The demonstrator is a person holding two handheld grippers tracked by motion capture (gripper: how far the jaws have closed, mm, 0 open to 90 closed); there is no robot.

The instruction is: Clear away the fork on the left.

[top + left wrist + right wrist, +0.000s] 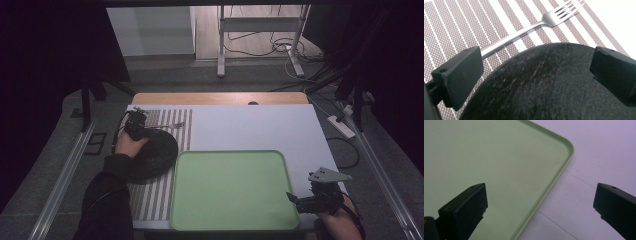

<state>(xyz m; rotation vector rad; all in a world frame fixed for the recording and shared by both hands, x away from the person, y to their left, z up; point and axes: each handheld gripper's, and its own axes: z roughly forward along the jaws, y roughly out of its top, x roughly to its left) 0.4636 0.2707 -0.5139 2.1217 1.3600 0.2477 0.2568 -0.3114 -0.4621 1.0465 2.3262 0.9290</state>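
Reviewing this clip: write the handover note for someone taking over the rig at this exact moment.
Left gripper: open, jaws over the far edge of the black plate, near the fork; nothing gripped.
Right gripper: open, idle over the near right corner of the green tray.
Plate and fork lie on the striped placemat; the fork handle runs behind the plate rim.
Done: nothing lifted yet.
Left: probably grasp the plate or fork.

plates: one black plate (152, 155) | forks: one fork (529, 26) | placemats: one striped placemat (155, 200) | trays: one green tray (232, 220) | grippers: two, left gripper (135, 120) and right gripper (300, 200)
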